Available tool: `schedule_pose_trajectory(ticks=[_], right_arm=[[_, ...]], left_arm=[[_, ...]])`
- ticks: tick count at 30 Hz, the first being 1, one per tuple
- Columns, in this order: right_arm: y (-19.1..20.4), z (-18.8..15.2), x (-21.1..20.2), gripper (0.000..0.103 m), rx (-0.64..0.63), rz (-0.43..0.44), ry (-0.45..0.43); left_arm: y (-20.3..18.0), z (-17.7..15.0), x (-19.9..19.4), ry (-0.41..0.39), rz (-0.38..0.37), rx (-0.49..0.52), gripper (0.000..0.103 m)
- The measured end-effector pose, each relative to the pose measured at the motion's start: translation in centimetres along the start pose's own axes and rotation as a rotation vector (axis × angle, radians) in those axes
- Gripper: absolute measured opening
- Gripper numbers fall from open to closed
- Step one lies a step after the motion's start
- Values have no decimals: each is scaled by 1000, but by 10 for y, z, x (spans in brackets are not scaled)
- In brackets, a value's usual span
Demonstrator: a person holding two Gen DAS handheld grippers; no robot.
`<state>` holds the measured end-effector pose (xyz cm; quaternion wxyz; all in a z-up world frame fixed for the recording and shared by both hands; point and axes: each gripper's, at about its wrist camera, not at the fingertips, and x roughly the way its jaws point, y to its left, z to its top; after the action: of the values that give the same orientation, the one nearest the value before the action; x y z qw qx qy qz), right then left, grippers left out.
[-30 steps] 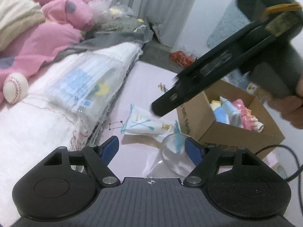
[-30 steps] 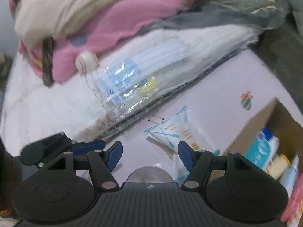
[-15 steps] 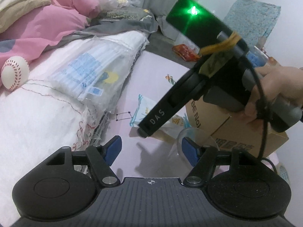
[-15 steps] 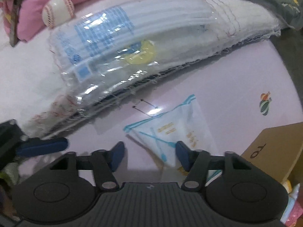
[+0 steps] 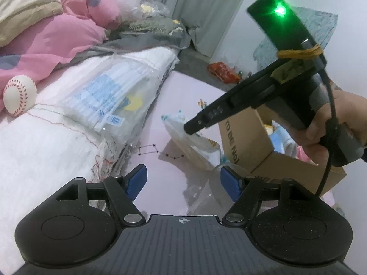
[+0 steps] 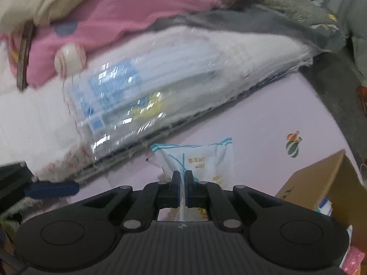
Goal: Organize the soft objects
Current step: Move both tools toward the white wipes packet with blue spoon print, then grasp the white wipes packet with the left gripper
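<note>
Left gripper (image 5: pixel 183 181): matte black speckled plastic body, ribbed grey centre plate with a small crosshair mark, two round raised discs, silver pivot screws, blue finger pads (image 5: pixel 137 180). Right gripper (image 6: pixel 182 183): same black build, same blue pads, silver screws. From the left wrist view its black handle carries a box with a green light, a yellow rubber band, olive tape and a black cable. Bare hand (image 5: pixel 330 123), no sleeve visible.
</note>
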<state>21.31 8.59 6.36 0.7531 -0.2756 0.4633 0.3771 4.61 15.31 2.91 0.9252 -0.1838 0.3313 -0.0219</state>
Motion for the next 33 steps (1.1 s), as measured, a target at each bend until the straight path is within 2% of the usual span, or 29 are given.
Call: schedule_pose_trajectory(ticks=[8, 14, 19, 25, 26, 27, 33], right_arm=[[-27, -7, -57, 0, 116, 79, -172], [-33, -25, -101, 0, 153, 92, -271], [-34, -34, -106, 0, 188, 90, -242], [-45, -25, -79, 0, 279, 182, -144], [-48, -22, -71, 6, 300, 201, -119], [-51, -19, -62, 20, 328, 218, -94], [-67, -6, -27, 44, 393, 267, -51]], left_arm=[[-12, 2, -9, -44, -16, 20, 75], [-31, 3, -13, -91, -31, 57, 75], [-33, 5, -10, -79, -14, 44, 75], [-5, 22, 14, -5, 12, -87, 73], [-2, 25, 20, 9, 10, -93, 73], [1, 29, 27, 26, 20, -100, 72], [8, 37, 58, 88, 63, -125, 72]])
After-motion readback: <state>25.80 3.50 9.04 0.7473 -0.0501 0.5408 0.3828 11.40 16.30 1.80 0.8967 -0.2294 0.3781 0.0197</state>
